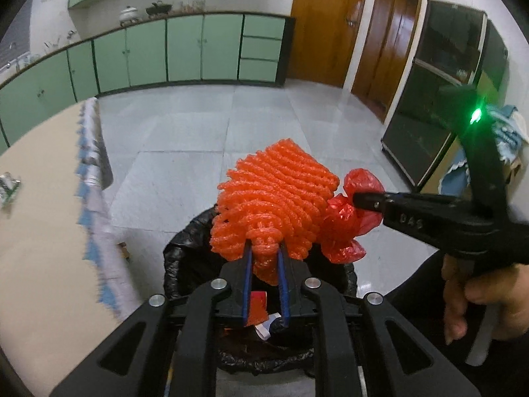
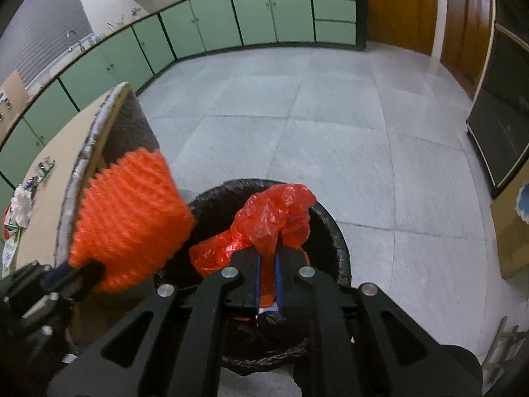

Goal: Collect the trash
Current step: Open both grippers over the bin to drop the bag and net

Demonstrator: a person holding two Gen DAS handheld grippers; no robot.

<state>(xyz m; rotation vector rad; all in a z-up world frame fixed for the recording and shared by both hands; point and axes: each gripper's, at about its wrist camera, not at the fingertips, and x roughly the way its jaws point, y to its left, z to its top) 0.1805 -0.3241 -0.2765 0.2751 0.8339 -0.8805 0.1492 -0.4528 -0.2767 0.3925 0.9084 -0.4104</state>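
L gripper (image 1: 264, 251) is clamped on the bunched end of an orange foam net (image 1: 274, 195); blue pads pinch it w/ a narrow gap, and the rest of the net fans out above the fingertips. R gripper (image 2: 268, 258) is clamped on a crumpled red plastic bag (image 2: 274, 211), which bulges out past its tips. In the left wrist view the R gripper comes in from the right, a hand (image 1: 476, 301) on its grip, and the red bag sits just beside the net, touching it. Both items hang over a bin lined w/ a black bag (image 2: 334, 231); red and white scraps already lie inside. To the left a beige table (image 1: 39, 231) w/ small litter on it. Beyond: grey tiled floor (image 2: 330, 132), green cabinets (image 1: 185, 53), wooden doors (image 1: 327, 23).
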